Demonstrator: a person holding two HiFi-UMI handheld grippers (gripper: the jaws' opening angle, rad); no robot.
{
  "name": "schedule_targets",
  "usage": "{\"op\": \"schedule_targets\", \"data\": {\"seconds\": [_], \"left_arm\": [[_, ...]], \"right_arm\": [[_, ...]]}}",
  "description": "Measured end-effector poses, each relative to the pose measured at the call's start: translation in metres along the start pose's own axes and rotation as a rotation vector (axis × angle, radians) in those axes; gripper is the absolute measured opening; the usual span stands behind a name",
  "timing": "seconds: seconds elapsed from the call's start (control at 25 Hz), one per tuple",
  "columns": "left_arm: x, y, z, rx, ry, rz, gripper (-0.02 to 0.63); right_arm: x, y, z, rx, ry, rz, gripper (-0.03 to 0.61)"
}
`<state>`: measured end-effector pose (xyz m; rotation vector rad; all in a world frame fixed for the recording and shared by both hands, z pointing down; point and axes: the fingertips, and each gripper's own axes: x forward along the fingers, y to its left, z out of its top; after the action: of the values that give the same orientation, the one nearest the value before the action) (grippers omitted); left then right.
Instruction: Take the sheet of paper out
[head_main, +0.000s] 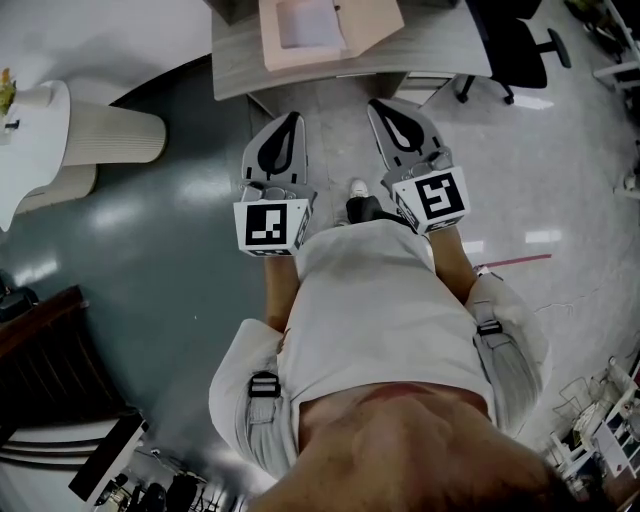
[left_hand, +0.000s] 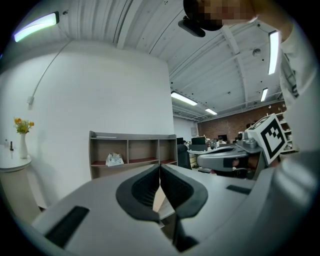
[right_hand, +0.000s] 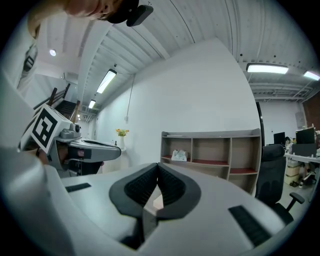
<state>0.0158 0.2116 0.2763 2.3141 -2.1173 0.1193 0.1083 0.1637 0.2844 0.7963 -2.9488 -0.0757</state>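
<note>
L gripper (head_main: 290, 118) clenched: in left gripper view its dark ribbed pads (left_hand: 150, 187) meet at the tips (left_hand: 160, 167), w/ nothing gripped. R gripper (head_main: 385, 103) same, jaws pressed together at the tips (right_hand: 158, 165) in right gripper view, holding nothing. Both held level, side by side in front of the person's body, pointing at the grey desk (head_main: 240, 62) but well short of it and touching nothing. Sheet of paper (head_main: 305, 22) lies pale and flat inside a pinkish open box (head_main: 370, 20) on that desk, apart from both grippers. Print visible: b/w square markers on the L cube (head_main: 270, 225) and R cube (head_main: 438, 197), patterns only. Also a shelf unit (left_hand: 127, 150) by the white wall w/ a white pack (left_hand: 114, 159) in one compartment, too small to read, and a black office chair (head_main: 515, 45) beside the desk.
</note>
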Motion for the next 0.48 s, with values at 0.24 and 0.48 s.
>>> {"op": "schedule_targets", "data": {"seconds": [0.24, 0.48], "left_arm": [[0.032, 0.002, 0.003, 0.013, 0.01, 0.033, 0.023], [0.049, 0.009, 0.001, 0.011, 0.029, 0.05, 0.023]], "right_arm": [[0.018, -0.031, 0.001, 0.004, -0.016, 0.031, 0.018], [0.036, -0.044, -0.002, 0.027, -0.008, 0.051, 0.018]]}}
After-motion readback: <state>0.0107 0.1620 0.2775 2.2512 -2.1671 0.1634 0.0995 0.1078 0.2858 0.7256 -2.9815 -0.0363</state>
